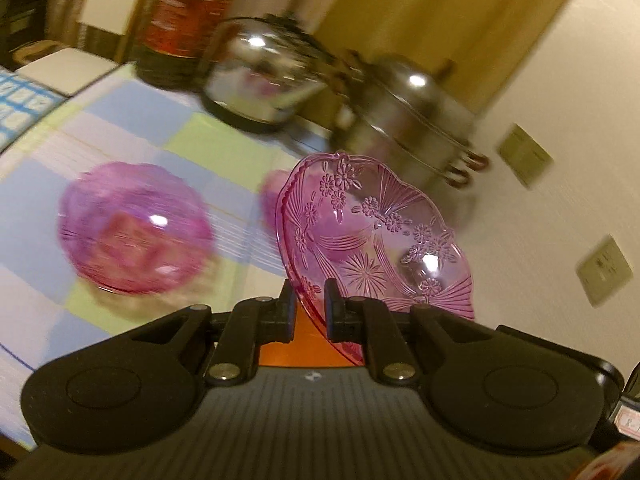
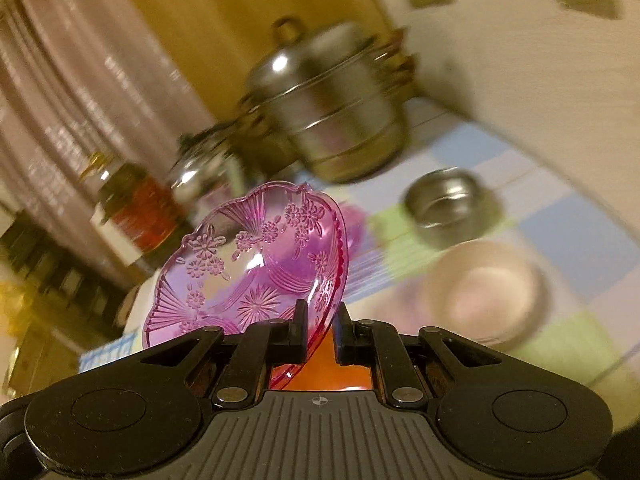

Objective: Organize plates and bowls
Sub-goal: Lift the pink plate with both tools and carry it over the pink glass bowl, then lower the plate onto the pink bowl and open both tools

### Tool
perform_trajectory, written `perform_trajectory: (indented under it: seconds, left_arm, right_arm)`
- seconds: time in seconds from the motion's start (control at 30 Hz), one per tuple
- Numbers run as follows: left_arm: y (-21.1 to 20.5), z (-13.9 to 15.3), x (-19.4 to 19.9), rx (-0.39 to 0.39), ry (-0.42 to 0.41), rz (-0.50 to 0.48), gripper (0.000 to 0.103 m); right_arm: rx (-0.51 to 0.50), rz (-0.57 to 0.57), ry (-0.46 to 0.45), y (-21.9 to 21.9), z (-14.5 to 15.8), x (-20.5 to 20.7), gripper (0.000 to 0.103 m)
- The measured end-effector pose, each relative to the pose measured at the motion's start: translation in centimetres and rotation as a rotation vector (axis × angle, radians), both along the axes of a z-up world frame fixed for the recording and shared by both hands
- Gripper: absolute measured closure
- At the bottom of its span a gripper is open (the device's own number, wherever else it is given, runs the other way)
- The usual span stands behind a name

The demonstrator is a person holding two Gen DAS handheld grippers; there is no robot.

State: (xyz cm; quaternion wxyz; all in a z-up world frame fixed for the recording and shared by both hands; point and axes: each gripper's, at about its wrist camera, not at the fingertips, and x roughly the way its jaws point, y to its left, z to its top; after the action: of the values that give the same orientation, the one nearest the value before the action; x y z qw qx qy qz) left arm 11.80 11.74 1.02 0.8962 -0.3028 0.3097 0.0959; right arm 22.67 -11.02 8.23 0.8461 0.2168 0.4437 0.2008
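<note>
My left gripper is shut on the rim of a pink glass plate with flower patterns, held tilted above the table. A second pink dish lies on the checked tablecloth to its left, and part of a third pink piece shows behind the held plate. My right gripper is shut on the rim of another pink patterned glass plate, tilted to the left. A clear glass bowl and a small steel bowl sit on the table to the right.
A stacked steel steamer pot and a steel kettle stand at the back by the wall. A dark oil bottle stands beside the kettle. The table edge is at the left.
</note>
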Motion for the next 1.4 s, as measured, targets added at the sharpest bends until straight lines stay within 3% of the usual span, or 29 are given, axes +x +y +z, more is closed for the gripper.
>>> perform_trajectory:
  seconds: [0.3, 0.63, 1.0, 1.4]
  left_arm:
    - [8.4, -2.8, -0.7, 0.001, 0.067, 0.143, 0.091]
    - [14.5, -7.4, -0.6, -0.052, 0.123, 0.25, 0.091]
    - [16.5, -10.6, -0.5, -0.102, 0.17, 0.258, 0.09]
    - [16.1, -10.3, -0.2, -0.057, 0.181, 0.234, 0.087]
  right_arm:
    - [0.012, 0.163, 0.065, 9.5, -3.6, 2.1, 0.091]
    - [-0.05, 0.311, 0.128, 17.3, -8.0, 4.3, 0.091]
    - [-0.134, 0.369, 0.17, 20.1, -10.5, 4.8, 0.09]
    - [-0.147, 0.392, 0.166, 20.2, -10.2, 4.7, 0.087]
